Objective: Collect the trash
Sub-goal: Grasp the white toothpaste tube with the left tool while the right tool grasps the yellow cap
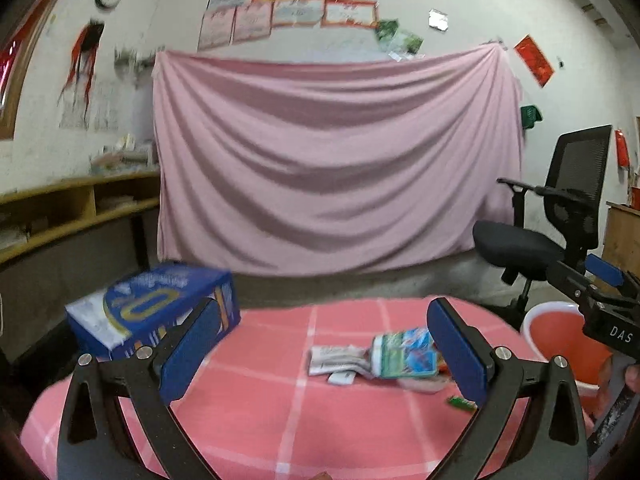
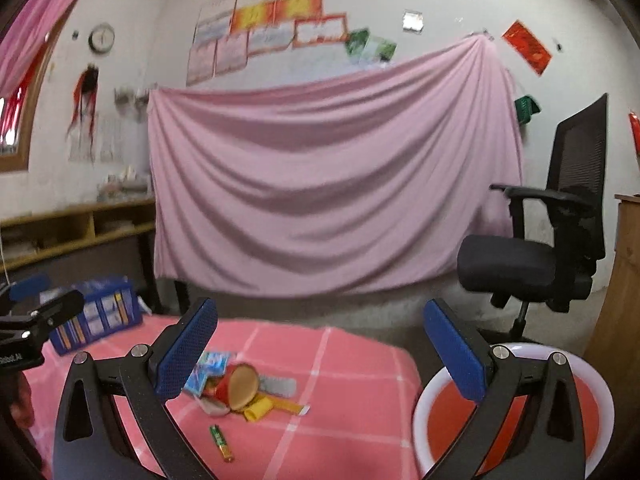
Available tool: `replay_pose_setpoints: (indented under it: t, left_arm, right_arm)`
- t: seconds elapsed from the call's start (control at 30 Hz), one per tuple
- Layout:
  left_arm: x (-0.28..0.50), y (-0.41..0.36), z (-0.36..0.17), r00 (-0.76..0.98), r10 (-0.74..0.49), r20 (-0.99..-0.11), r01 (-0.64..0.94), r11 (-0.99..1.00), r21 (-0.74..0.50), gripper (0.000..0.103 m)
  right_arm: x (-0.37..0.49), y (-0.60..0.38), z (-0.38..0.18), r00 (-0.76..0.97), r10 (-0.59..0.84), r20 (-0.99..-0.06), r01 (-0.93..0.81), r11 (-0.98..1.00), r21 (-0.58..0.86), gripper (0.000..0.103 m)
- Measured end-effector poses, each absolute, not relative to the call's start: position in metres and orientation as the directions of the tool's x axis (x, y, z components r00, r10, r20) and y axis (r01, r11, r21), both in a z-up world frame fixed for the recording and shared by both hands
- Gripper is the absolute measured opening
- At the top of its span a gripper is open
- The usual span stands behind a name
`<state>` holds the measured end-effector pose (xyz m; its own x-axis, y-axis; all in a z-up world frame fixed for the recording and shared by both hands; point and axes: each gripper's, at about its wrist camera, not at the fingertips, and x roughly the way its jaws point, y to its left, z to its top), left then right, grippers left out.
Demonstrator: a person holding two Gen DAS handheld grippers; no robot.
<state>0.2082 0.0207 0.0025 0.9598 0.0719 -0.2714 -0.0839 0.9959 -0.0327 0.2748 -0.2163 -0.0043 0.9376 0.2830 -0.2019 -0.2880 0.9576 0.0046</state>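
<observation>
While both grippers' fingers (image 2: 188, 356) gape empty, a blue box (image 1: 156, 312) flanks the litter (image 2: 236, 388).

Your left gripper (image 1: 320, 344) hangs wide open over the counter (image 1: 256, 412), wrapper pile (image 1: 384, 356) near its right edge.

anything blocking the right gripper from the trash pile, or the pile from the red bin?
Nothing visible. The right gripper is open above the tablecloth, with bare cloth between it and the trash pile. The red bin sits off the table's right edge, and the cloth between is bare too.
</observation>
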Motion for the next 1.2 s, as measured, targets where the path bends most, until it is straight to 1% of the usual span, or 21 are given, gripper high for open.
replay_pose_setpoints:
  t: [0.1, 0.17, 0.27, 0.33, 0.4, 0.43, 0.47, 0.53, 0.57, 0.6, 0.63, 0.67, 0.7, 0.73, 0.8, 0.9, 1.0, 1.07, 1.1, 1.13, 1.2]
  left_arm:
    - [0.226, 0.031, -0.007, 0.927, 0.077, -0.367, -0.102, 0.994, -0.048, 0.101]
    - [0.239, 0.037, -0.013, 0.903, 0.075, -0.422, -0.112, 0.992, -0.063, 0.101]
    - [0.256, 0.045, -0.021, 0.865, 0.064, -0.497, -0.117, 0.99, -0.077, 0.101]
    - [0.265, 0.047, -0.026, 0.842, 0.055, -0.537, -0.116, 0.99, -0.08, 0.1]
    - [0.271, 0.047, -0.031, 0.819, 0.029, -0.573, -0.097, 0.991, -0.089, 0.098]
    - [0.274, 0.047, -0.035, 0.806, 0.01, -0.592, -0.081, 0.992, -0.093, 0.095]
    - [0.278, 0.046, -0.038, 0.79, -0.007, -0.613, -0.064, 0.994, -0.093, 0.092]
    - [0.287, 0.042, -0.045, 0.755, -0.037, -0.655, -0.031, 0.995, -0.093, 0.078]
    - [0.291, 0.041, -0.047, 0.738, -0.056, -0.673, -0.015, 0.995, -0.098, 0.072]
    - [0.296, 0.039, -0.052, 0.713, -0.084, -0.697, 0.008, 0.994, -0.111, 0.063]
    - [0.301, 0.04, -0.054, 0.695, -0.103, -0.711, 0.021, 0.992, -0.123, 0.057]
    - [0.305, 0.04, -0.058, 0.674, -0.119, -0.729, 0.029, 0.99, -0.134, 0.056]
    - [0.308, 0.04, -0.059, 0.661, -0.124, -0.74, 0.029, 0.99, -0.14, 0.056]
    - [0.311, 0.041, -0.06, 0.65, -0.128, -0.749, 0.026, 0.989, -0.147, 0.055]
    - [0.314, 0.043, -0.06, 0.649, -0.135, -0.749, 0.021, 0.987, -0.16, 0.054]
    - [0.319, 0.042, -0.054, 0.654, -0.137, -0.744, 0.026, 0.987, -0.159, 0.054]
    - [0.328, 0.038, -0.055, 0.634, -0.14, -0.761, 0.044, 0.989, -0.144, 0.047]
    - [0.334, 0.035, -0.055, 0.626, -0.128, -0.769, 0.05, 0.991, -0.124, 0.046]
    - [0.335, 0.033, -0.055, 0.627, -0.12, -0.77, 0.053, 0.992, -0.111, 0.046]
    - [0.336, 0.032, -0.055, 0.627, -0.116, -0.77, 0.055, 0.993, -0.104, 0.043]
    - [0.336, 0.031, -0.057, 0.624, -0.108, -0.774, 0.054, 0.994, -0.095, 0.036]
  right_arm:
    - [0.292, -0.208, -0.014, 0.915, 0.261, -0.307, -0.277, 0.961, -0.009, 0.103]
    - [0.298, -0.206, -0.021, 0.898, 0.262, -0.354, -0.28, 0.96, 0.002, 0.103]
    - [0.307, -0.205, -0.026, 0.874, 0.261, -0.409, -0.276, 0.961, 0.023, 0.098]
    - [0.313, -0.203, -0.031, 0.847, 0.273, -0.456, -0.288, 0.957, 0.038, 0.085]
    - [0.318, -0.199, -0.037, 0.819, 0.277, -0.502, -0.298, 0.954, 0.041, 0.079]
    - [0.321, -0.197, -0.041, 0.802, 0.283, -0.526, -0.309, 0.95, 0.041, 0.073]
    - [0.324, -0.193, -0.044, 0.784, 0.288, -0.551, -0.321, 0.946, 0.039, 0.071]
    - [0.326, -0.187, -0.049, 0.75, 0.298, -0.59, -0.345, 0.938, 0.036, 0.069]
    - [0.327, -0.185, -0.052, 0.731, 0.305, -0.61, -0.359, 0.933, 0.037, 0.069]
    - [0.326, -0.182, -0.054, 0.716, 0.308, -0.626, -0.37, 0.928, 0.034, 0.065]
    - [0.326, -0.18, -0.056, 0.706, 0.308, -0.638, -0.378, 0.925, 0.028, 0.058]
    - [0.327, -0.177, -0.058, 0.697, 0.304, -0.649, -0.384, 0.923, 0.02, 0.055]
    - [0.327, -0.175, -0.06, 0.686, 0.301, -0.663, -0.39, 0.921, 0.015, 0.049]
    - [0.329, -0.175, -0.061, 0.676, 0.301, -0.672, -0.393, 0.919, 0.015, 0.047]
    - [0.334, -0.173, -0.067, 0.645, 0.305, -0.7, -0.404, 0.915, 0.027, 0.046]
    - [0.341, -0.171, -0.072, 0.601, 0.325, -0.731, -0.415, 0.908, 0.063, 0.042]
    - [0.349, -0.168, -0.078, 0.56, 0.346, -0.753, -0.416, 0.903, 0.105, 0.04]
    - [0.353, -0.17, -0.08, 0.546, 0.353, -0.76, -0.405, 0.905, 0.13, 0.038]
    - [0.354, -0.171, -0.081, 0.54, 0.359, -0.761, -0.404, 0.904, 0.14, 0.035]
    - [0.355, -0.174, -0.081, 0.537, 0.364, -0.761, -0.397, 0.905, 0.152, 0.032]
    - [0.355, -0.177, -0.081, 0.527, 0.378, -0.762, -0.401, 0.9, 0.169, 0.03]
